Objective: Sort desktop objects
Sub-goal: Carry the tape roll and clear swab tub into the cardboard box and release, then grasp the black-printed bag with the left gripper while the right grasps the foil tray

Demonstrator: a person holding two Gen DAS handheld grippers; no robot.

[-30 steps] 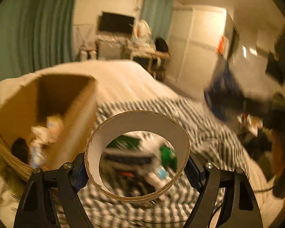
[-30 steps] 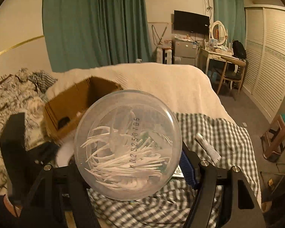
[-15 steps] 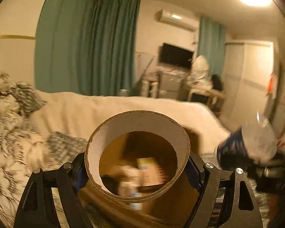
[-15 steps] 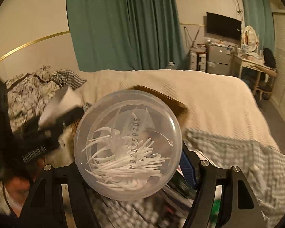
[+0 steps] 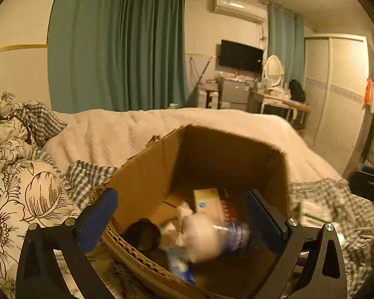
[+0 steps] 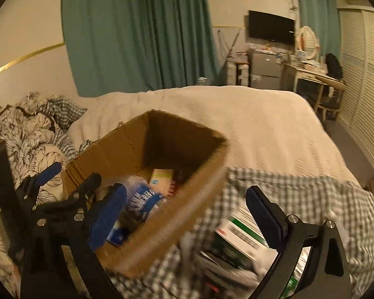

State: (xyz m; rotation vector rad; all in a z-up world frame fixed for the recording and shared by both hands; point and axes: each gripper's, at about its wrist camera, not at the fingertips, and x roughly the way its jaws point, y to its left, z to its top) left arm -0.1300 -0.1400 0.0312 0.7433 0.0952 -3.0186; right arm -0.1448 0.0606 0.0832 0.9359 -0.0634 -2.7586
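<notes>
Both grippers hang over the open cardboard box (image 5: pixel 149 172) on the bed (image 6: pixel 261 124), which serves as the collecting place: a green-and-white carton (image 5: pixel 207 203), a blurred blue-and-white pack (image 5: pixel 212 234) and a dark round thing (image 5: pixel 143 234) lie in its bottom. The left gripper (image 5: pixel 182 219) has its fingers spread wide with nothing between them, right above the box mouth, and the right gripper (image 6: pixel 187 214) is likewise spread and empty, straddling the box's near corner. More unsorted things, among them a green-and-white packet (image 6: pixel 239 239), lie in a heap on the checked cloth (image 6: pixel 299 194) just beside the box, probably so each carry stays short.
</notes>
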